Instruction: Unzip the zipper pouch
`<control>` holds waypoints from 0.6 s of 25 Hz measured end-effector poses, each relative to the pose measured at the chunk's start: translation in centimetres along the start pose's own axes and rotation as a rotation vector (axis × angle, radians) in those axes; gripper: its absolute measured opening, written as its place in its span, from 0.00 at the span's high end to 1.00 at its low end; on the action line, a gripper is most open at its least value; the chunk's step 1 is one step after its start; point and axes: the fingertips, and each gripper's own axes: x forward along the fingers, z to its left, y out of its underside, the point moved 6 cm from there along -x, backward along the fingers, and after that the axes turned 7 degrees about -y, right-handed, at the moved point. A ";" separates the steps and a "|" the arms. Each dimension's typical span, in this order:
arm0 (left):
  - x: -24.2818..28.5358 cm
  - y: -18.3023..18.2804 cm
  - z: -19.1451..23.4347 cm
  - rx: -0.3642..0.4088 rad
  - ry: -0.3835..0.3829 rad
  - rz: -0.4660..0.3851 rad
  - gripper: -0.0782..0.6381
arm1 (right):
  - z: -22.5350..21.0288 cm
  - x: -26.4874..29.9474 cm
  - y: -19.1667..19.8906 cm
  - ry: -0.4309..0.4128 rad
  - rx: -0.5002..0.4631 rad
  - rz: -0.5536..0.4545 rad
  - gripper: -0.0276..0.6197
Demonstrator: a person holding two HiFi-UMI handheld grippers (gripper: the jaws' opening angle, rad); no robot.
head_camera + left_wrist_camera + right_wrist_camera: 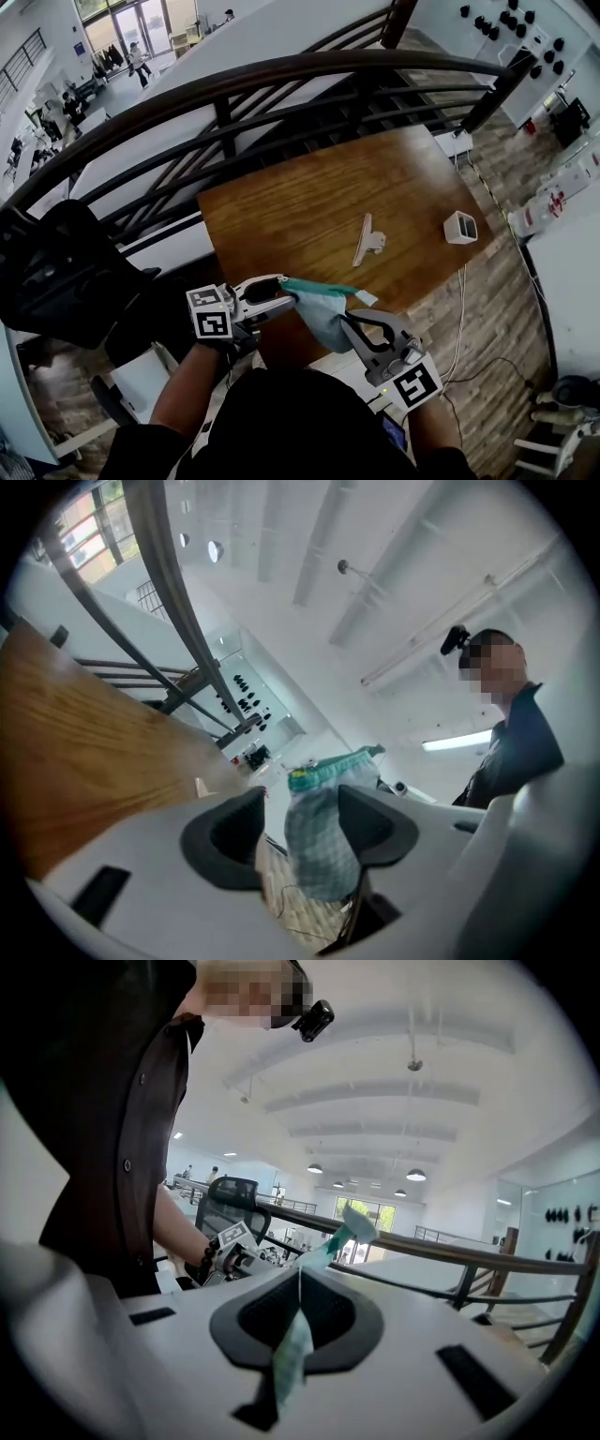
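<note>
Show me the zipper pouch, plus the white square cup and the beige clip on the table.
zipper pouch [323, 317]: head view, middle of its hanging fabric.
white square cup [457, 234]: head view, its outer wall.
beige clip [364, 239]: head view, its long flat body.

Pouch [323, 314] before clip [368, 240], container [460, 227] further right
</note>
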 end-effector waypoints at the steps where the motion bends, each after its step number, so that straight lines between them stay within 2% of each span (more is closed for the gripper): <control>1: 0.2 -0.2 -0.3 -0.002 0.020 -0.001 0.57 | -0.1 -0.2 0.0 0.004 0.005 -0.005 0.96; 5: 0.2 -1.1 -1.3 0.027 0.033 -0.002 0.75 | -1.0 -0.8 0.7 0.038 0.045 -0.015 0.96; 9: -0.7 -1.7 -2.1 0.080 0.012 0.003 0.80 | -1.8 -0.8 2.1 0.073 0.066 0.006 0.96; 15: -0.8 -2.0 -3.1 0.231 -0.065 0.049 0.84 | -2.8 -0.3 5.3 0.114 0.081 0.095 0.94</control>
